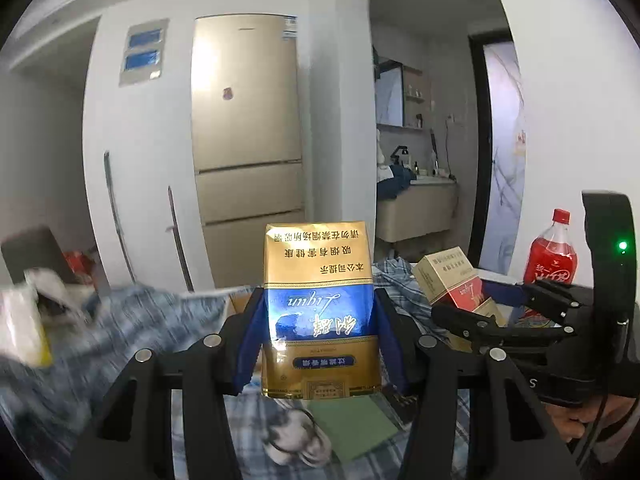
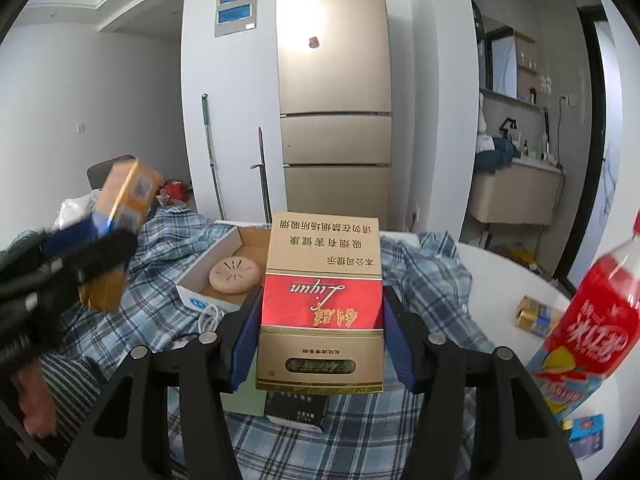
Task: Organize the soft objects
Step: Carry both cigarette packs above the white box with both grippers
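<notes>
Left claw (image 1: 318, 320) is clamped on the blue-and-gold pack (image 1: 320, 312), holding it upright and clear above the plaid cloth (image 1: 132, 320). Over to the right, the right claw (image 2: 320, 320) grips the red-and-gold pack (image 2: 322, 308) the same way, lifted over the cloth, with the open cardboard box (image 2: 224, 272) just behind and the red soda bottle (image 2: 592, 320) standing far right.

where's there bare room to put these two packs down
Freest: the white tabletop between the plaid cloth and red soda bottle. The open cardboard box has floor left beside its round disc. Crowded: the cloth below both grippers.
</notes>
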A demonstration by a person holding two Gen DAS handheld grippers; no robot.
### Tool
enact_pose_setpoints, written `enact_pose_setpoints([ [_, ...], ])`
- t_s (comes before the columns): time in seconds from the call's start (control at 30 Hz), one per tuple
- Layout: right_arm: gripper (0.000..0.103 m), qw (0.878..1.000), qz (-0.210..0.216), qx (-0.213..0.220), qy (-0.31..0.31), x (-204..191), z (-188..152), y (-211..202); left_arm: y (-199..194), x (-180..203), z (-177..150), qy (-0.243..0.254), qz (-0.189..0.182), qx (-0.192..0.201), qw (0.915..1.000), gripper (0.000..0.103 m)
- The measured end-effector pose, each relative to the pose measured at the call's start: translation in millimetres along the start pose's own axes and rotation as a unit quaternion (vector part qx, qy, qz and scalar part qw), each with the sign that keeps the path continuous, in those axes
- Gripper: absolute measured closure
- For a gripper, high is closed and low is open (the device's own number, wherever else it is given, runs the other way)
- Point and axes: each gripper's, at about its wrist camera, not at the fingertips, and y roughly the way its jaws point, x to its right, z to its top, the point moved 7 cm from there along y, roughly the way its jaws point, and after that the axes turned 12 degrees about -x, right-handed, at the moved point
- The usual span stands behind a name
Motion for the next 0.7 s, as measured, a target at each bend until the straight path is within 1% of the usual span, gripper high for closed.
enact_pose_setpoints([
  [0.07, 0.047, 1.0, -0.004, 0.001, 0.0, -1, 11, -3, -5, -2, 12, -0.001, 0.003, 0.009, 1.0, 0.049],
  [0.13, 0.047, 1.0, -0.013, 0.013, 0.0, -2, 21, -9, -6, -7, 27, -0.006, 0.003, 0.017, 0.9998, 0.049],
  [0.23, 0.047, 0.999, -0.033, 0.034, -0.003, -4, 43, -15, -2, -19, 48, -0.032, -0.011, 0.021, 0.9992, 0.049],
  [0.27, 0.048, 0.999, -0.032, 0.036, 0.0, -4, 51, -15, 1, -22, 55, -0.037, -0.012, 0.023, 0.999, 0.049],
  [0.33, 0.047, 0.998, -0.034, 0.042, 0.009, -4, 69, -14, 6, -27, 73, -0.045, -0.002, 0.032, 0.9985, 0.049],
  [0.4, 0.048, 0.997, -0.048, 0.061, 0.015, -6, 91, -15, 10, -31, 87, -0.047, 0.005, 0.039, 0.9981, 0.049],
  [0.47, 0.048, 0.996, -0.05, 0.074, 0.025, -9, 110, -13, 11, -38, 99, -0.054, 0.017, 0.05, 0.9971, 0.049],
  [0.57, 0.048, 0.995, -0.041, 0.083, 0.048, -11, 130, -5, 12, -48, 104, -0.06, 0.03, 0.065, 0.9956, 0.049],
  [0.7, 0.048, 0.994, -0.039, 0.081, 0.065, -11, 142, 16, 28, -62, 101, -0.076, 0.029, 0.052, 0.9954, 0.049],
])
